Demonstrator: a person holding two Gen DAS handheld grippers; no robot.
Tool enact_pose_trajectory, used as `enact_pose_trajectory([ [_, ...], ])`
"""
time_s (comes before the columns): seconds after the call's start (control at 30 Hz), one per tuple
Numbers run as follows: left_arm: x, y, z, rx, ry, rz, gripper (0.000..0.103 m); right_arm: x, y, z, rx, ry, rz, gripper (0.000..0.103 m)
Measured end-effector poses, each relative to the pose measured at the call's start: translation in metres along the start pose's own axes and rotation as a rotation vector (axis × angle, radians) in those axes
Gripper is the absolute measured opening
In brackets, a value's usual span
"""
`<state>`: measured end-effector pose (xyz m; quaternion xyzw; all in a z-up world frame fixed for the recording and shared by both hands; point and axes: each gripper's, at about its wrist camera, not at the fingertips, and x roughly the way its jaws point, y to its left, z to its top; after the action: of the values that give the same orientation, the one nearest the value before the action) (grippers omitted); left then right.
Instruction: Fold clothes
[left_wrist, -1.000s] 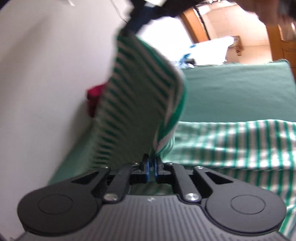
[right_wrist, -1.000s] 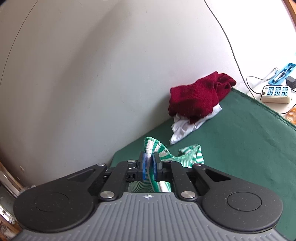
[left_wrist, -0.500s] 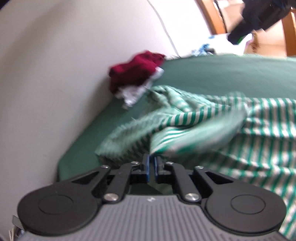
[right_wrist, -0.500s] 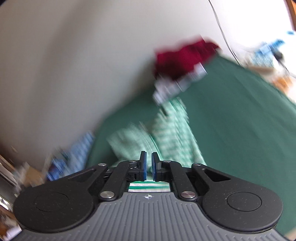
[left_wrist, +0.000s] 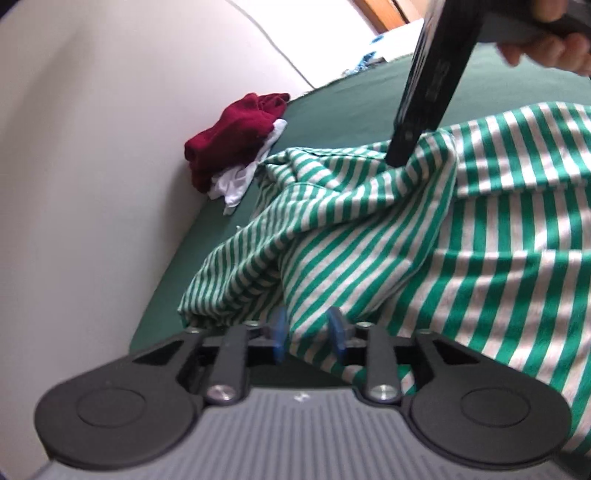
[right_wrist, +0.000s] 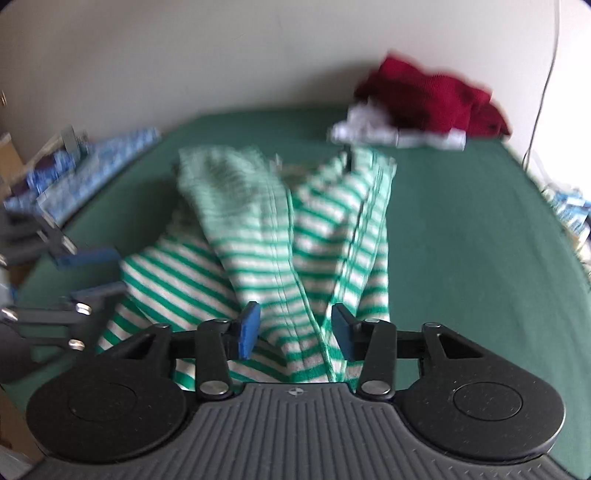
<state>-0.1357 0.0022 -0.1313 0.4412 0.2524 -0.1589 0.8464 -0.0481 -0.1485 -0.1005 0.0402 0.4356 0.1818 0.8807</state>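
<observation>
A green-and-white striped garment (left_wrist: 388, 240) lies rumpled on the green-covered table (left_wrist: 332, 107), with one part folded over the rest. My left gripper (left_wrist: 306, 332) is open at its near edge, and cloth lies loose between the blue pads. From the right wrist view, the striped garment (right_wrist: 303, 229) stretches away in long folds. My right gripper (right_wrist: 295, 328) is open just above it. The left gripper (right_wrist: 99, 273) shows at the left edge of that view, jaws apart. In the left wrist view, the right gripper (left_wrist: 399, 158) points down onto the cloth, held by a hand (left_wrist: 546, 48).
A dark red garment (left_wrist: 236, 136) on a white one (left_wrist: 236, 181) is heaped against the wall at the table's far side; both also appear in the right view as the red garment (right_wrist: 432, 99) and white garment (right_wrist: 388, 133). Blue patterned items (right_wrist: 85, 162) lie beyond the left table edge (right_wrist: 110, 192).
A second ago both grippers were shut on the garment and held it up. It now lies on the table, and both grippers have opened and let go.
</observation>
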Motion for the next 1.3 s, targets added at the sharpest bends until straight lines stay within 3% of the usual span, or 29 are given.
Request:
enact_pose_trajectory([
  [0.07, 0.008, -0.004, 0.001, 0.003, -0.004, -0.009, 0.058, 0.017, -0.001, 0.005, -0.027, 0.022, 0.012, 0.017],
  [0.13, 0.018, -0.007, 0.004, -0.003, 0.018, -0.034, 0.047, 0.020, -0.003, 0.009, -0.032, 0.020, 0.026, 0.005],
  [0.2, 0.027, -0.009, 0.004, -0.019, 0.054, -0.074, 0.021, 0.001, -0.006, 0.012, 0.003, -0.025, 0.042, 0.005],
  [0.23, 0.029, -0.011, 0.003, -0.021, 0.064, -0.088, 0.016, -0.009, -0.008, 0.014, 0.020, -0.047, 0.050, 0.005],
  [0.37, 0.016, -0.013, -0.003, -0.030, 0.050, -0.164, 0.011, -0.047, -0.014, 0.019, 0.089, -0.137, 0.083, 0.005],
  [0.43, 0.008, -0.015, -0.004, -0.040, 0.034, -0.203, 0.011, -0.042, -0.017, 0.008, 0.100, -0.086, 0.041, 0.004],
  [0.53, -0.002, -0.014, -0.002, -0.034, 0.016, -0.190, 0.019, -0.013, -0.018, -0.014, 0.077, 0.055, 0.000, 0.005],
  [0.63, -0.005, 0.004, 0.001, -0.091, 0.017, -0.172, 0.029, -0.013, -0.011, -0.007, 0.012, 0.019, 0.003, 0.012],
  [0.7, 0.000, 0.019, 0.001, -0.164, 0.032, -0.163, 0.048, -0.014, -0.013, 0.012, 0.010, -0.034, 0.072, 0.017],
  [0.73, 0.006, 0.026, 0.000, -0.207, 0.047, -0.161, 0.051, -0.012, -0.014, 0.026, 0.015, -0.057, 0.119, 0.019],
  [0.87, 0.040, 0.047, 0.004, -0.394, 0.150, -0.192, 0.051, 0.021, -0.018, 0.082, -0.023, -0.091, 0.263, 0.023],
  [0.97, 0.060, 0.049, 0.007, -0.485, 0.219, -0.229, 0.050, 0.067, -0.016, 0.116, -0.041, -0.039, 0.335, 0.030],
  [1.03, 0.065, 0.045, 0.011, -0.512, 0.230, -0.213, 0.050, 0.096, -0.014, 0.132, -0.052, -0.008, 0.368, 0.033],
  [1.1, 0.066, 0.043, 0.014, -0.544, 0.233, -0.213, 0.039, 0.120, -0.011, 0.143, -0.080, 0.019, 0.385, 0.038],
  [1.17, 0.067, 0.040, 0.015, -0.573, 0.239, -0.208, 0.036, 0.131, -0.009, 0.147, -0.090, 0.056, 0.423, 0.037],
  [1.2, 0.067, 0.039, 0.015, -0.587, 0.240, -0.204, 0.027, 0.136, -0.009, 0.149, -0.093, 0.076, 0.444, 0.030],
  [1.23, 0.068, 0.040, 0.016, -0.597, 0.239, -0.203, 0.023, 0.140, -0.009, 0.151, -0.096, 0.095, 0.465, 0.010],
  [1.27, 0.069, 0.040, 0.017, -0.607, 0.236, -0.203, 0.013, 0.145, -0.009, 0.152, -0.098, 0.115, 0.487, 0.003],
  [1.3, 0.068, 0.042, 0.018, -0.618, 0.235, -0.199, 0.006, 0.142, -0.009, 0.155, -0.100, 0.104, 0.511, 0.003],
])
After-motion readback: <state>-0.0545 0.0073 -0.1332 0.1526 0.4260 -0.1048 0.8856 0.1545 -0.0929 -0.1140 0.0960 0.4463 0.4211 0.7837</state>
